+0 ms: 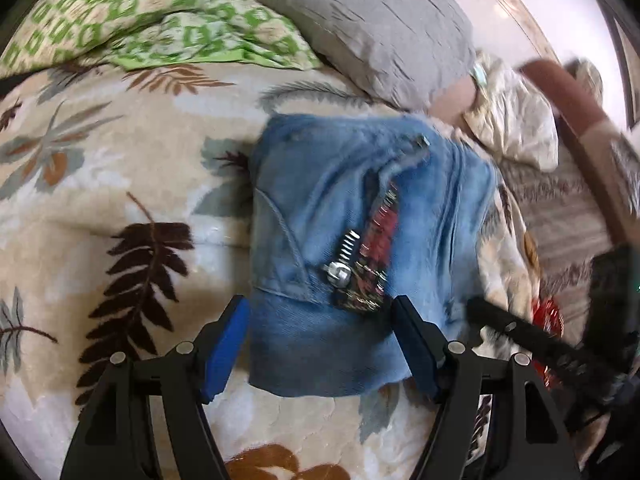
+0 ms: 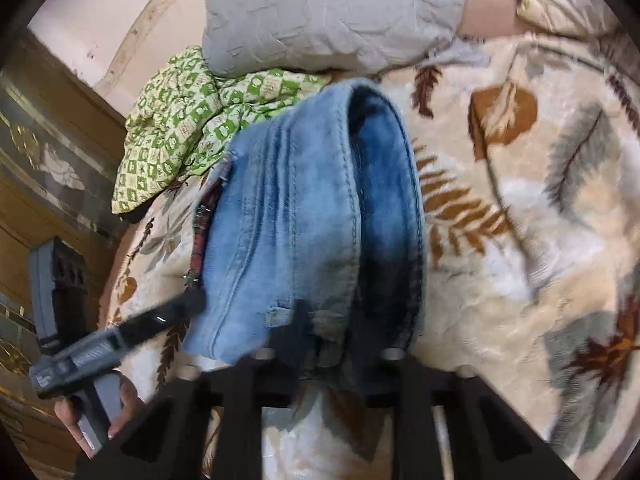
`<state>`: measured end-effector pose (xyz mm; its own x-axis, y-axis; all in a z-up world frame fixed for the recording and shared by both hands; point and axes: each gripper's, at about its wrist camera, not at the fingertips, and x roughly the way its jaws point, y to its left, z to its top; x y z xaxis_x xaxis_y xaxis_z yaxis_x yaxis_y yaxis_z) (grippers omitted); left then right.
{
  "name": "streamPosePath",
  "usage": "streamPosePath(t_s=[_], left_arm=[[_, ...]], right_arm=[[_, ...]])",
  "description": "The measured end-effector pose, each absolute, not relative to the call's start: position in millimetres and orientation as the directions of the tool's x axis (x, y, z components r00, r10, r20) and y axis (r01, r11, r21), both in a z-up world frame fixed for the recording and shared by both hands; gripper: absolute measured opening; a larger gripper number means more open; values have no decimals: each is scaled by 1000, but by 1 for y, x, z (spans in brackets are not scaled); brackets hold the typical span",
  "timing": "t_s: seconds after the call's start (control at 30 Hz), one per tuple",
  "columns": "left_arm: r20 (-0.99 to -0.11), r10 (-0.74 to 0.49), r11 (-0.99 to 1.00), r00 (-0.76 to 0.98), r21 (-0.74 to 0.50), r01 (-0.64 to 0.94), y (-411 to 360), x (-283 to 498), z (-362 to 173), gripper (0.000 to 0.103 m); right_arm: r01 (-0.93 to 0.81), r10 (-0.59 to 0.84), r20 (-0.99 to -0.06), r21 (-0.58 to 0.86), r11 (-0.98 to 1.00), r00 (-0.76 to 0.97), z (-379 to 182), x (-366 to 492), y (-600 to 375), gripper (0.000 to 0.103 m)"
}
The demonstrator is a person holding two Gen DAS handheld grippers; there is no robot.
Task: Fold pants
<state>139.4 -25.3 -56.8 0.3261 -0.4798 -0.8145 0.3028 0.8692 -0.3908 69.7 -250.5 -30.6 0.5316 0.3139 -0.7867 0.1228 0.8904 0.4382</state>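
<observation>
Folded blue jeans [image 1: 320, 200] lie on a leaf-patterned blanket [image 1: 120, 160], fly open, with the metal zipper [image 1: 340, 272] and a red lining showing. My left gripper [image 1: 320, 344] is open and straddles the near end of the jeans, a blue pad on each side. The right gripper [image 1: 478, 310] comes in as a blurred black shape from the right. In the right wrist view the jeans [image 2: 300, 220] are doubled over, and my right gripper [image 2: 328, 336] is shut on their near folded edge, with denim between the dark fingers. A hand [image 2: 120, 408] holds the left gripper [image 2: 188, 306] at the jeans' left edge.
A grey pillow [image 1: 360, 20] and a green checked cloth [image 1: 140, 12] lie at the far side of the bed. A crumpled pale cloth [image 1: 516, 128] sits at the right. Dark wooden furniture [image 2: 40, 160] stands beside the bed, beyond the blanket [image 2: 520, 240].
</observation>
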Motion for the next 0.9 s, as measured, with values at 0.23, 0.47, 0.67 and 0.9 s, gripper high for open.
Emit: streamPosePath(t_s=[0.23,0.47,0.67,0.9], left_arm=[[-869,-400,905,291,-323,278,-44,142,-87,77],[-806,-498,864,319,-432,258,-17,140,-57,76],[-811,-479,874,337,-402,274,-19,162,-29,82],[-840,-489,867,234,-441,230,-29,229,-51,82]], right_arm=[[233,290,-832,435,870,472,-72,82,-265,14],[224,329,-747,533,816,577,-40,64,-287,19],[218,304,-746,512,831,593,-19,76,-300,84],[193,431,-764,572,797,481,-53,146,-323,84]])
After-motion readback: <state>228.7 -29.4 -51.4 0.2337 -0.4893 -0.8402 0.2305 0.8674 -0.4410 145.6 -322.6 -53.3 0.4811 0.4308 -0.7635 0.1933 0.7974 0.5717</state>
